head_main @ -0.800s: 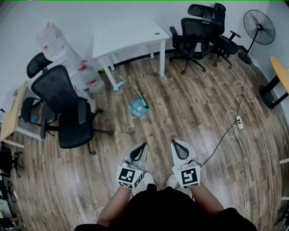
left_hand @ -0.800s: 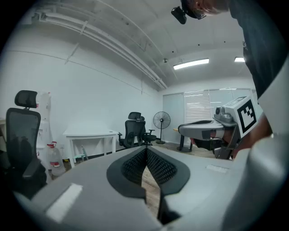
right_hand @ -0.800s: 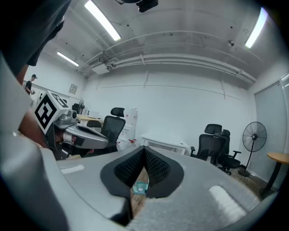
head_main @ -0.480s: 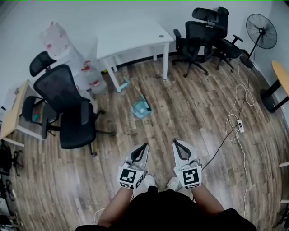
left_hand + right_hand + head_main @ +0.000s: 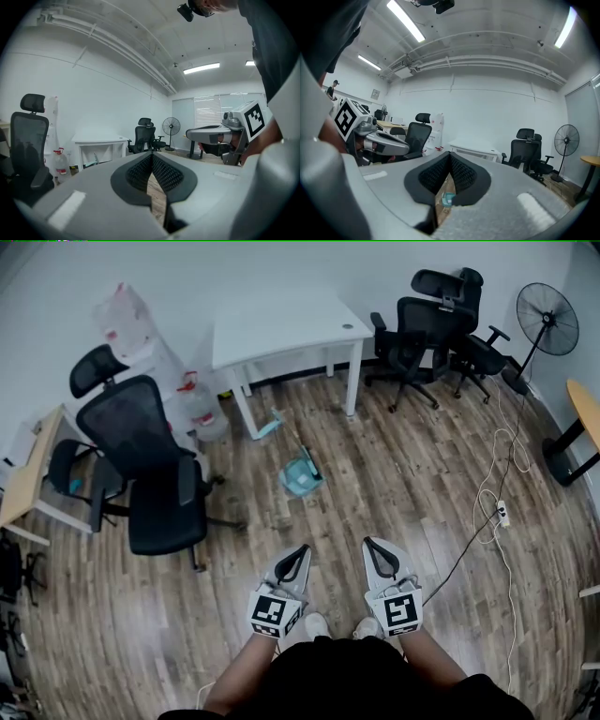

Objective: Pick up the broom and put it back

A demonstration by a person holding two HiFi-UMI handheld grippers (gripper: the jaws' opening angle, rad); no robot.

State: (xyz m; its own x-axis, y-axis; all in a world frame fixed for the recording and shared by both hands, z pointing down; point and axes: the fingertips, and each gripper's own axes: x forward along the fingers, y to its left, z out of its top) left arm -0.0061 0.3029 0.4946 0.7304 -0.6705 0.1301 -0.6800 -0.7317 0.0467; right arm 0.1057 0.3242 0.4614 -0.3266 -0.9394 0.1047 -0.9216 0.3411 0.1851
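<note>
The broom (image 5: 273,424) lies on the wood floor beside the white table's leg, its teal head near the leg. Its thin handle runs toward a teal dustpan (image 5: 301,475). Both grippers are held low in front of the person, well short of the broom. My left gripper (image 5: 301,548) is shut and empty; in its own view the jaws (image 5: 151,154) meet, and the broom (image 5: 95,161) shows far off by the table. My right gripper (image 5: 368,543) is shut and empty too. The dustpan (image 5: 448,198) peeks through below its closed tips (image 5: 450,153).
A white table (image 5: 281,326) stands against the back wall, with water jugs (image 5: 202,409) to its left. Black office chairs stand at left (image 5: 150,474) and back right (image 5: 422,329). A fan (image 5: 548,320) and a white cable with a power strip (image 5: 503,514) are on the right.
The room has slid right and down in the head view, so the dustpan and broom sit a little nearer. Both grippers stay shut, side by side.
</note>
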